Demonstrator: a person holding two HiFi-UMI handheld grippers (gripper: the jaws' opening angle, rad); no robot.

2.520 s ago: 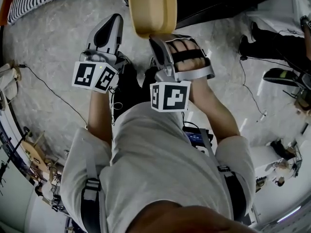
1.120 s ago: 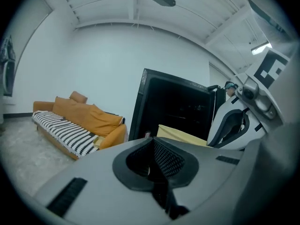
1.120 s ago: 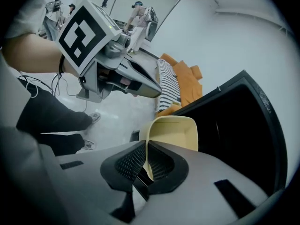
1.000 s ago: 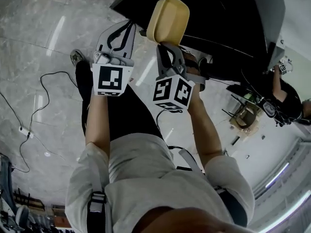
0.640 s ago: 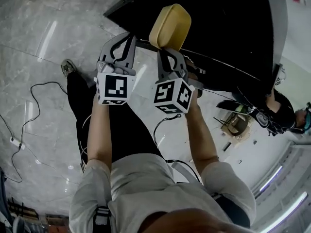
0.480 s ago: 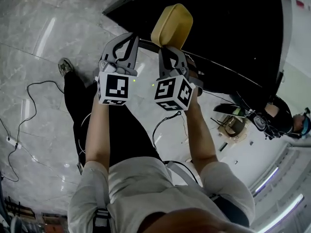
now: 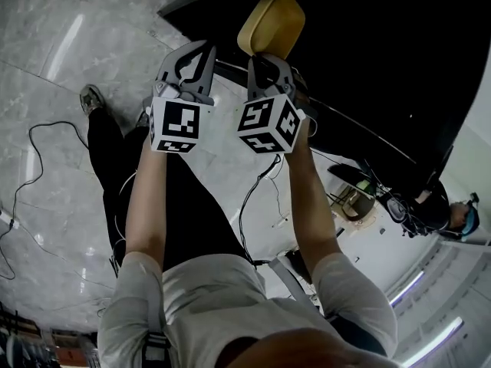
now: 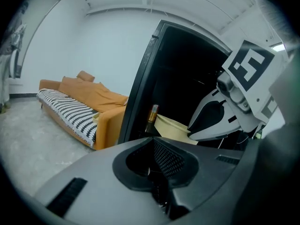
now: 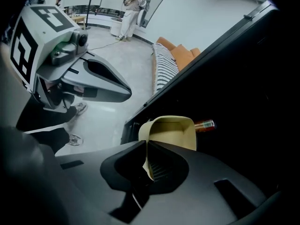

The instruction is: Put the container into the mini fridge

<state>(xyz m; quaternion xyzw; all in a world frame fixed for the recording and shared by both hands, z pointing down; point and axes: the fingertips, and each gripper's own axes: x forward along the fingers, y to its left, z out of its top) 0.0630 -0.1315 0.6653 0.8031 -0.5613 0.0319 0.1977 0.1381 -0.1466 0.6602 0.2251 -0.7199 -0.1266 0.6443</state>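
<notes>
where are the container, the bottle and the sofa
container (image 9: 171, 133): right gripper view, on its inner wall above the jaws
bottle (image 8: 153, 113): left gripper view, on its gold neck
sofa (image 8: 110, 125): left gripper view, on its orange end panel

Head view: from high on the head, looking steeply down past both arms (image 7: 146, 198) at the floor (image 7: 46, 67) and the dark mini fridge (image 7: 383, 52). Left gripper view: close behind its jaws, looking almost level at fridge and sofa (image 8: 79, 102). Right gripper view: close behind its jaws, tilted down into the fridge. Shared by all three: the container (image 7: 271, 23) at the fridge opening.
</notes>
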